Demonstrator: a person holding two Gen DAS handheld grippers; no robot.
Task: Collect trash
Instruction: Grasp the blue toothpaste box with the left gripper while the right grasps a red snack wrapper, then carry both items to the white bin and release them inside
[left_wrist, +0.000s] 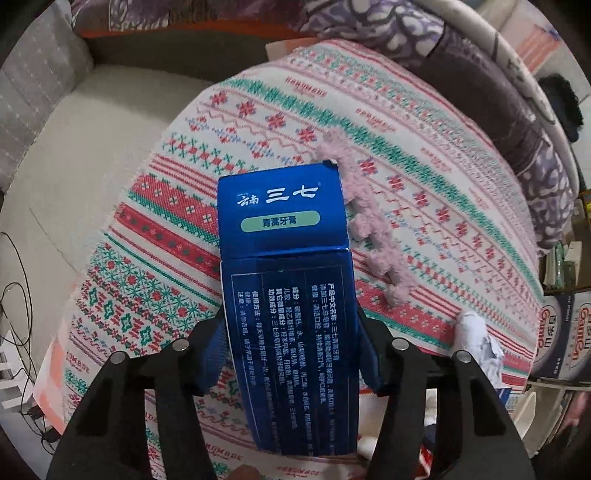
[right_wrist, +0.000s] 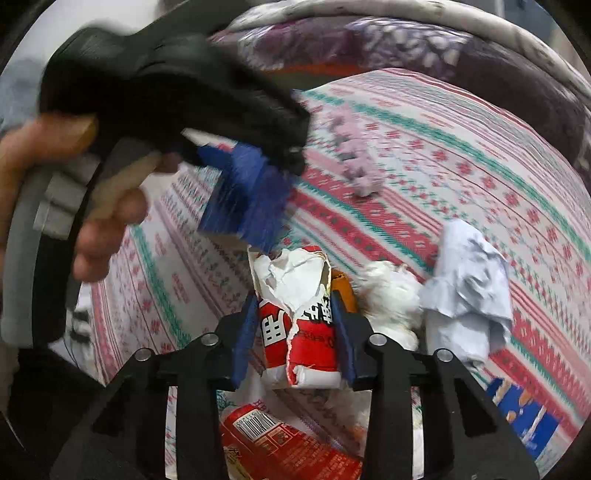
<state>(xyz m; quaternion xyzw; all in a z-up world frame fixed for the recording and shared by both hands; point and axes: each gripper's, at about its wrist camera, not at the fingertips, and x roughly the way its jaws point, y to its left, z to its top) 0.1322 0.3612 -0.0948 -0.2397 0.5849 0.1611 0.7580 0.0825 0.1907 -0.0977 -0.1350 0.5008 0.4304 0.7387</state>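
A blue toothpaste box (left_wrist: 284, 221) stands upright between the fingers of my left gripper (left_wrist: 291, 332), whose pads press on both its sides. In the right wrist view this same gripper, held by a hand (right_wrist: 107, 206), appears blurred at upper left with the blue box (right_wrist: 243, 199) in it. My right gripper (right_wrist: 299, 325) is shut on a torn red-and-white wrapper (right_wrist: 295, 321) above the patterned cloth (right_wrist: 443, 166). Crumpled white paper (right_wrist: 469, 288) and a white tissue wad (right_wrist: 391, 295) lie just right of it.
A pink fluffy strip (left_wrist: 369, 229) lies on the knit-patterned cloth (left_wrist: 406, 129). A red barcode packet (right_wrist: 280, 443) lies under my right gripper and a blue packet (right_wrist: 524, 413) at lower right. Printed cartons (left_wrist: 565, 339) stand at the right; cables (left_wrist: 18, 295) trail on the left floor.
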